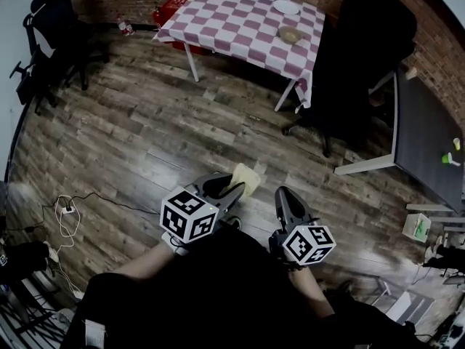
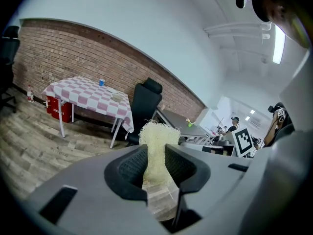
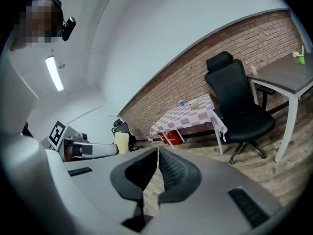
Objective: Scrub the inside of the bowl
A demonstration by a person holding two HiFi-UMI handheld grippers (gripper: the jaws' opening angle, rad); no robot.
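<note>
Item: sponge, pale yellow, clamped between the jaws of the left hand-held gripper. Its long axis is laid along the jaws, with the free end pointed forward, toward the table. Right hand-held gripper: jaws pressed together, nothing held. Bowl: set upright on the table toward its right edge, well apart from both. Recommended: the table is approached, the bowl steadied, and the sponge's free end pressed inside.

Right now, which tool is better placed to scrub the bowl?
Left. The left tool is shut on the sponge; the right tool is shut with nothing in it. The bowl sits on the table, apart from both.
</note>
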